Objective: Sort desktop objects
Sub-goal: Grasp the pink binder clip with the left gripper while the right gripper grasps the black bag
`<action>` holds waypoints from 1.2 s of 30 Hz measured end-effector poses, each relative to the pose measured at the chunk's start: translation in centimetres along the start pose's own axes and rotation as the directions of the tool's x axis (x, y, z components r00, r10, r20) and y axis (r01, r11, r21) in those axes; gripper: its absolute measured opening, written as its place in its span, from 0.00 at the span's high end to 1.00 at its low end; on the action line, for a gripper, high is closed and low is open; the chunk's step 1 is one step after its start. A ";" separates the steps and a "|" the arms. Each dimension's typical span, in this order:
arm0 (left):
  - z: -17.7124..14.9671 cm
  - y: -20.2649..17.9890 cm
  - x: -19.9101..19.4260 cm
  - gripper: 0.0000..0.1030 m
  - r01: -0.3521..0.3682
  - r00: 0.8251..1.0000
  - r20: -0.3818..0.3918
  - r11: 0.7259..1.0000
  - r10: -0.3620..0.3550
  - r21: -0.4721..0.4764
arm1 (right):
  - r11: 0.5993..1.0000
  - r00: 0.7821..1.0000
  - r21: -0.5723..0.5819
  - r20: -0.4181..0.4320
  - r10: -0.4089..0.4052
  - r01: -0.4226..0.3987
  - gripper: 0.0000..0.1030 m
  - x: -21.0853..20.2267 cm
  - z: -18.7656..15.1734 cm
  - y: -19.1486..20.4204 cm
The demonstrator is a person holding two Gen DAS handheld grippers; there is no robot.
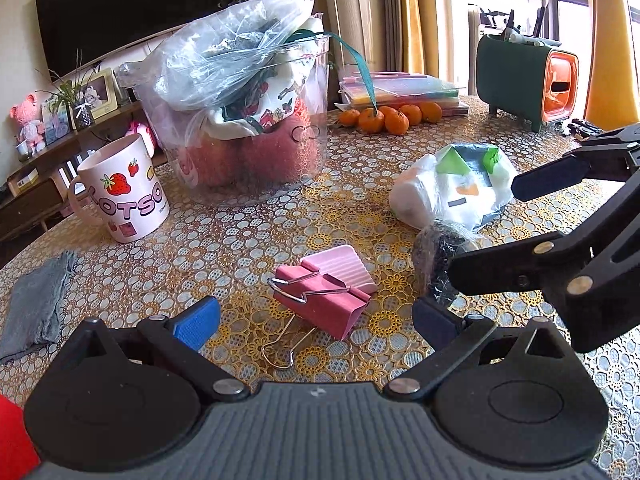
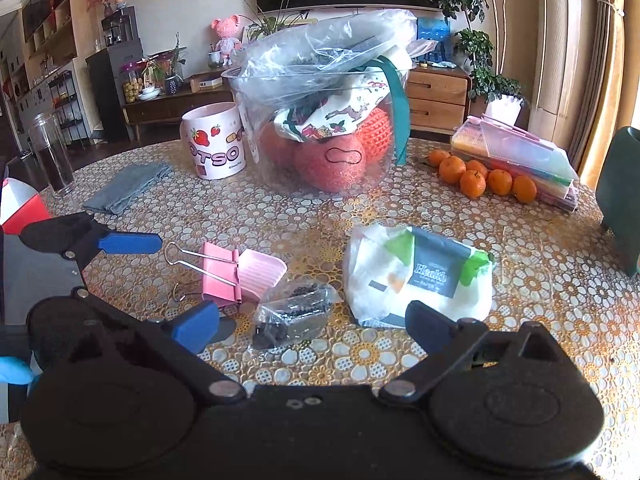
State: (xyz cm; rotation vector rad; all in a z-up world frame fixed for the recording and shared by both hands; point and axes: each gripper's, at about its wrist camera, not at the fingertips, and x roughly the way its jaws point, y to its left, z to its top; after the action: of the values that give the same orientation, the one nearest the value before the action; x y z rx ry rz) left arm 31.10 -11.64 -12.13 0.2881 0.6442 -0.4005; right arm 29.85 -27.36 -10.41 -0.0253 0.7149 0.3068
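Two grippers, both spread wide and empty. We line the left gripper up on the pink binder clip, and the right gripper on the small black bag, so each straddles its target.

The clear plastic tub near the table's far edge is stuffed so full that a crumpled clear bag and printed cloth hide most of what lies beneath the red knitted things, and the tub itself covers the mug's right side, so its lettering reads only in part. The small clear packet of dark bits is too crinkled and shiny to tell what the bits are, and in the left wrist view the right gripper's arm covers its near end. At the table's right edge the green holder is cut off by the frame in the right wrist view, and at the left edge a red and white object is only partly in view.
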 end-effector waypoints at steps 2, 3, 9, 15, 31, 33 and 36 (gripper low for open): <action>0.1 -0.1 0.4 0.00 0.006 1.000 -0.004 1.000 -0.006 0.015 | 1.000 1.000 0.013 -0.010 0.009 -0.009 0.03 0.6 0.1 0.0; 0.2 -0.1 0.6 0.00 0.009 1.000 -0.006 1.000 -0.008 0.023 | 1.000 1.000 0.022 -0.015 0.013 -0.013 0.07 0.9 0.2 -0.1; 0.6 -0.2 1.5 0.01 0.049 0.999 -0.017 0.998 -0.049 0.044 | 0.997 0.997 0.072 -0.060 0.042 -0.037 0.18 2.4 0.3 -0.6; 0.6 0.0 1.9 0.04 0.083 0.996 -0.029 0.996 -0.083 0.021 | 0.993 0.995 0.113 -0.089 0.055 -0.045 0.25 3.4 0.4 -0.9; 0.6 0.8 2.3 0.42 0.077 0.995 -0.059 0.996 -0.079 -0.047 | 0.977 0.990 0.196 -0.101 0.100 -0.079 0.65 3.6 0.4 -2.2; 0.7 0.9 2.3 0.43 0.075 0.995 -0.065 0.996 -0.078 -0.055 | 0.978 0.990 0.195 -0.101 0.100 -0.079 0.67 3.5 0.4 -2.1; 0.8 0.7 2.3 0.43 0.066 0.994 -0.079 0.996 -0.070 -0.060 | 0.979 0.991 0.188 -0.099 0.096 -0.076 0.71 3.3 0.3 -1.9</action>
State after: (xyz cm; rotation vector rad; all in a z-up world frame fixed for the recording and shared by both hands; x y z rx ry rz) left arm 33.51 -11.90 -12.82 0.2286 0.7451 -0.4363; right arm 32.95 -28.20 -12.45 0.1657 0.8503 0.3228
